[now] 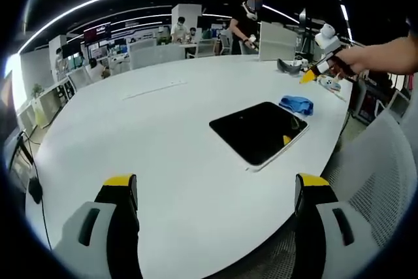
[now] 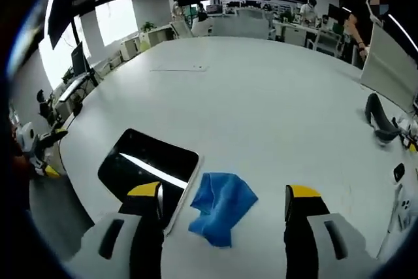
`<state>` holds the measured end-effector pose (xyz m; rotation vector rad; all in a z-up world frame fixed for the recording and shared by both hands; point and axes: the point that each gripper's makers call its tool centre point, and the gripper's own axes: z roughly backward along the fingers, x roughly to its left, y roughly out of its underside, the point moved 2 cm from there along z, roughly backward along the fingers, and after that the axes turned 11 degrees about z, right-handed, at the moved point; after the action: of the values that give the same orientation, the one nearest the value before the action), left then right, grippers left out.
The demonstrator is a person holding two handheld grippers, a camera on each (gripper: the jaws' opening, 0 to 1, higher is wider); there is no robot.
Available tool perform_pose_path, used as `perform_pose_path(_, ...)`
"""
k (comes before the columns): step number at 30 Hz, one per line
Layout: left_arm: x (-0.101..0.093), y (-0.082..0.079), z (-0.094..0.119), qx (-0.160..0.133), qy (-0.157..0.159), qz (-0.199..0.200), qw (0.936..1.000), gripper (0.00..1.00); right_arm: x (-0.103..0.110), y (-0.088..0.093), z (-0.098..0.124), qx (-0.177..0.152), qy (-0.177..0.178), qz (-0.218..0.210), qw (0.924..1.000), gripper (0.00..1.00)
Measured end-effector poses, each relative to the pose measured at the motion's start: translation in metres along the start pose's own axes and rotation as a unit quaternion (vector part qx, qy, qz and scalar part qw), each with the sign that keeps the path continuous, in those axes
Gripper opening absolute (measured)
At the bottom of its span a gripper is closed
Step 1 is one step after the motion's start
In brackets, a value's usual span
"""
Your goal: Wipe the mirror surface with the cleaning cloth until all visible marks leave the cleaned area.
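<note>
My left gripper (image 1: 215,204) stood wide open over the smooth white desk (image 1: 150,135), its grey jaws capped in yellow, holding nothing. Ahead of it lay the mirror (image 1: 259,131), a flat dark rectangle with rounded corners and a pale rim, glossy enough to reflect a ceiling light. The cloth (image 1: 297,104), soft, blue and crumpled, sat just beyond the mirror's far corner. My right gripper (image 2: 222,204) was also wide open and empty, hovering above the cloth (image 2: 222,208), which lay bunched in loose folds beside the mirror's (image 2: 149,164) edge. A dark curved object (image 2: 380,122) rested well apart on the desk (image 2: 261,96).
</note>
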<state>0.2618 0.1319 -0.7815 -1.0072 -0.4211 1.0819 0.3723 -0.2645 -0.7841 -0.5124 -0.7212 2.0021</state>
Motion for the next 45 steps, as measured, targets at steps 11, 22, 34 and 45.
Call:
perform_pose_path(11,0.001,0.001,0.001,0.004,-0.006,0.001,1.0000,0.99,0.012,0.032,-0.033,0.031,-0.020,-0.021,0.9991,0.35)
perform_pose_path(22,0.003,0.001,0.000,0.004,-0.009,-0.001,1.0000,0.99,0.009,0.017,-0.035,0.003,-0.032,-0.105,0.9939,0.28)
perform_pose_path(34,0.003,0.001,0.000,0.004,-0.009,-0.002,1.0000,0.99,0.008,0.036,-0.044,0.057,-0.007,-0.046,0.9973,0.11)
perform_pose_path(45,0.006,0.001,0.000,0.001,-0.013,-0.001,0.9999,0.99,0.024,0.041,-0.061,0.088,-0.011,-0.003,0.9961,0.23)
